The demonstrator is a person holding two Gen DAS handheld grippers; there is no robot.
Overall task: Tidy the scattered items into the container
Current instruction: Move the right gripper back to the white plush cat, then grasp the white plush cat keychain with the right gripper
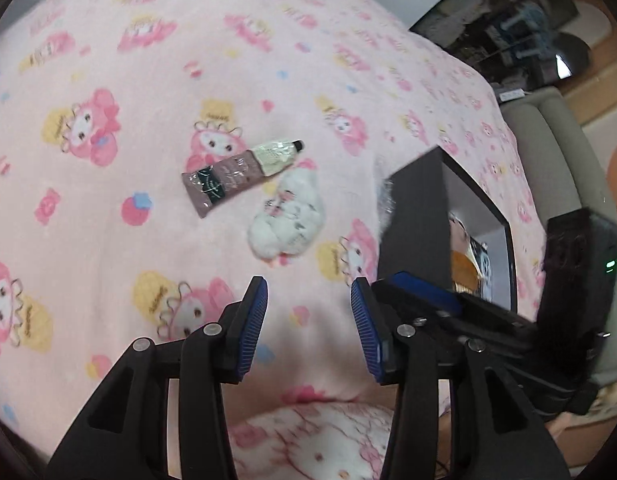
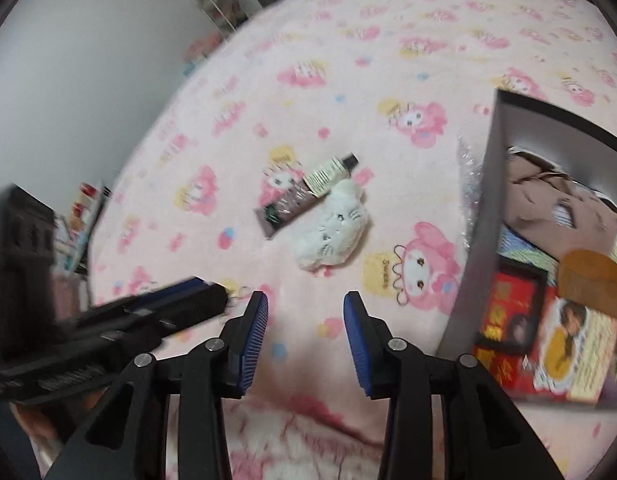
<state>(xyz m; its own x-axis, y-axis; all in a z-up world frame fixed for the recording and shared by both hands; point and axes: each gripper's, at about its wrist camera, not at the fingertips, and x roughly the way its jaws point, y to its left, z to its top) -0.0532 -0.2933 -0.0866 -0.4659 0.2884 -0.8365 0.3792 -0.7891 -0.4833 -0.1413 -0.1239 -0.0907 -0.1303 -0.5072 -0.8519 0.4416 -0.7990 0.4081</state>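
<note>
A brown and cream tube (image 1: 236,172) (image 2: 304,196) lies on the pink cartoon blanket (image 1: 148,80) (image 2: 388,60). A white plush toy (image 1: 288,220) (image 2: 334,232) rests against its lower side. A dark open box (image 1: 420,216) (image 2: 480,208) stands to the right, with packets and a brown pouch inside. My left gripper (image 1: 308,292) hovers short of the plush, open and holding nothing. My right gripper (image 2: 306,300) is likewise open and holds nothing, near the box's left wall. Each gripper shows in the other's view: the right gripper (image 1: 412,292), the left gripper (image 2: 200,288).
A grey cushioned seat (image 1: 548,140) lies beyond the blanket's right edge. A shelf with small colourful items (image 2: 84,216) stands by the white wall on the left. Crinkled silver wrap (image 2: 468,184) sits against the box's outer wall. Pink patterned cloth (image 1: 316,440) lies under the grippers.
</note>
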